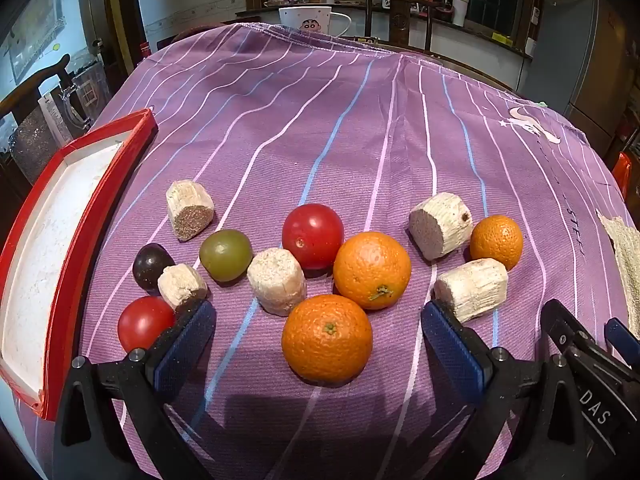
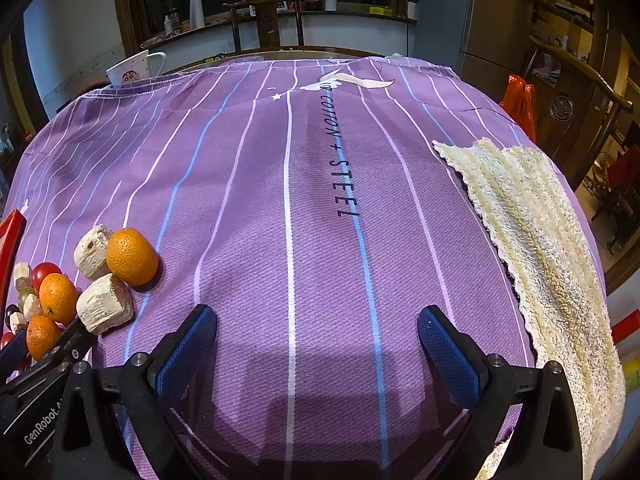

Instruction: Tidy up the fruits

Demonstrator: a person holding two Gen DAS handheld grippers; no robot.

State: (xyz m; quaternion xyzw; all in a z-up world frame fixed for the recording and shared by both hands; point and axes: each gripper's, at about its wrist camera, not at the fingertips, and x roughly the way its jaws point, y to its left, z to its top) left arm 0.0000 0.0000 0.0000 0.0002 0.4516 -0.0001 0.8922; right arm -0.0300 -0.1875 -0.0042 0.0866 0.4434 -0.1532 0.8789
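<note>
On the purple striped cloth lie three oranges (image 1: 327, 338) (image 1: 372, 270) (image 1: 496, 241), two red tomatoes (image 1: 313, 235) (image 1: 145, 322), a green grape (image 1: 225, 255), a dark grape (image 1: 151, 265) and several pale sugarcane chunks (image 1: 277, 281). A red-rimmed white tray (image 1: 56, 232) stands at the left. My left gripper (image 1: 318, 330) is open, its fingers either side of the nearest orange, not touching it. My right gripper (image 2: 317, 338) is open and empty over bare cloth; the fruit pile (image 2: 132, 256) lies to its left.
A cream knitted towel (image 2: 532, 240) hangs over the table's right edge. A white cartoon mug (image 1: 306, 20) stands at the far edge. Wooden chairs (image 2: 266, 20) and a counter with bottles stand beyond the table. The right gripper's body (image 1: 592, 360) shows at the lower right.
</note>
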